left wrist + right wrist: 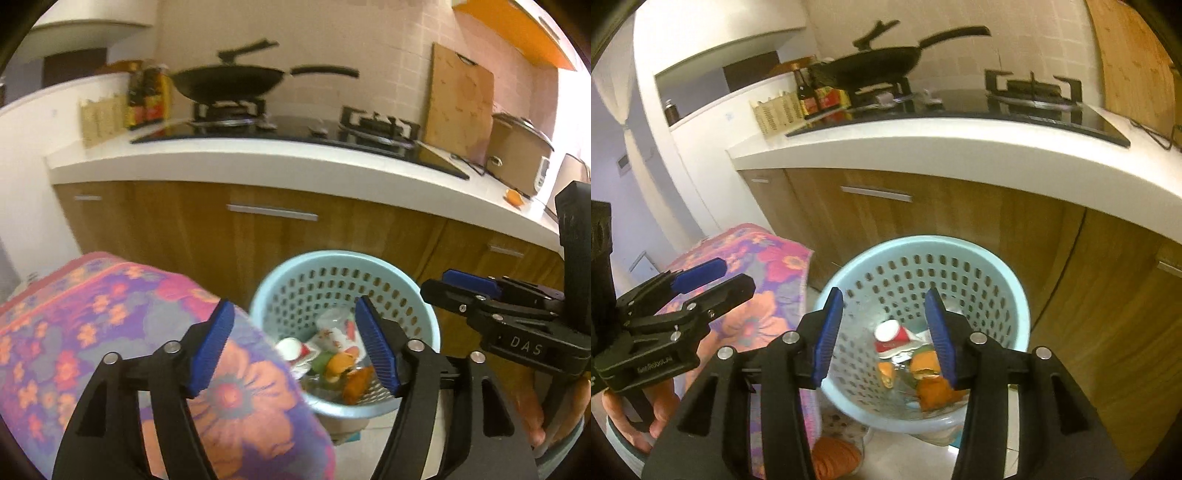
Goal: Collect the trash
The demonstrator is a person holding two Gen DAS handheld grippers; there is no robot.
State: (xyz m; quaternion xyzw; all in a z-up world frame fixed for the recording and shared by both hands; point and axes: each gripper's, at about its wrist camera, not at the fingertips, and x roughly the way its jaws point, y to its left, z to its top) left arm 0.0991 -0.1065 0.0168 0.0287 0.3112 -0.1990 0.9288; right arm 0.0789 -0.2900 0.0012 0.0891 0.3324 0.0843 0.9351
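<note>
Both the left gripper (295, 347) and the right gripper (884, 336) hover wide open and empty above the blue basket (1004, 273) on the floor below the counter edge, which already holds the trash (923, 365), so next, I think, comes reaching for more.

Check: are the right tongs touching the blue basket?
Apart. The right wrist view shows the open right tongs above the blue basket, holding nothing.

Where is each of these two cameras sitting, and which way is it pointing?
Left wrist view: sits on the left gripper, looking down along its open fingers at the trash basket; the right gripper and its hand show at right.
Right wrist view: sits on the right gripper, facing the same basket; the left gripper shows at left.
Shared: basket, stove counter, flowered cloth.
</note>
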